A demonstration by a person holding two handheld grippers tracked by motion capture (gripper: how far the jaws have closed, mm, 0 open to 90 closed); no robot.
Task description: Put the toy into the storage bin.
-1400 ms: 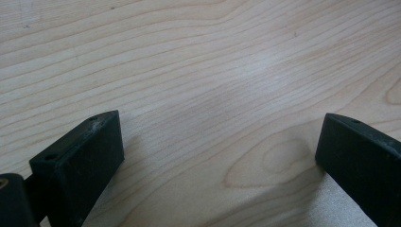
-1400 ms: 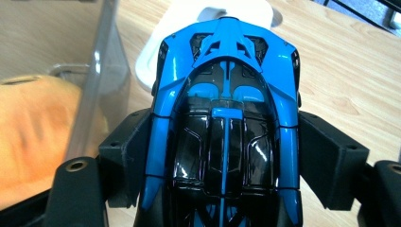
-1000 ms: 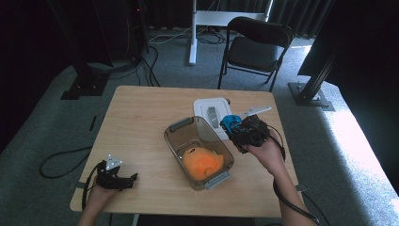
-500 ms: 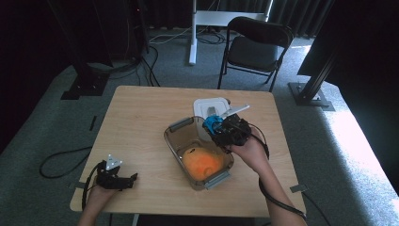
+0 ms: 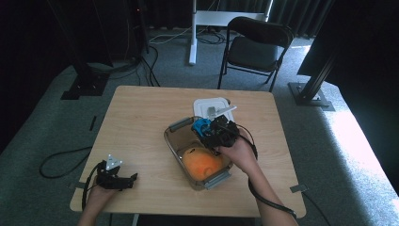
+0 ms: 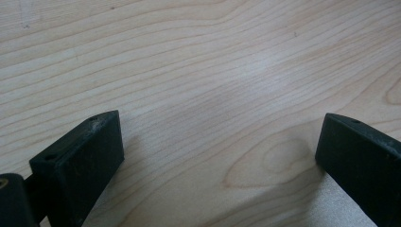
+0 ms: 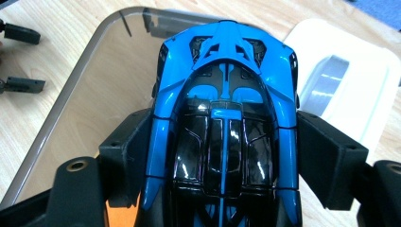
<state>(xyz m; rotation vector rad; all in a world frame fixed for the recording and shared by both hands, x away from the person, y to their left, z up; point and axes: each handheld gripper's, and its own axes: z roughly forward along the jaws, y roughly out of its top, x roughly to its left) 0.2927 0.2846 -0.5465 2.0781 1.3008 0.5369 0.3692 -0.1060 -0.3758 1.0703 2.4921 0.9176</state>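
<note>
Resting near the front left corner of the pale wooden table (image 5: 141, 117), the left gripper (image 5: 123, 180) lies low on the wood with its jaws spread wide and nothing between them; the left gripper view has bare grain between the two black pads.

Farther in, on the person's right, the right gripper (image 5: 212, 131) is clamped on a glossy blue and black toy sports car (image 7: 222, 118), one jaw pressed against each flank. The car's long axis runs straight out along the jaws, away from the hand.

It hangs above the far end of a clear, smoky plastic storage tub with grey handles (image 5: 175, 146), and an orange round object (image 5: 202, 162) lies in the tub's near half. The relation that matters is vertical: the tub's open bare floor lies directly below the car, so a lowering would probably be enough. The far rim is close under the car's outer end, while the orange thing sits back toward the hand, leaving room between.

Just beyond the tub lies its white rectangular lid (image 5: 209, 106), flat on the table.
</note>
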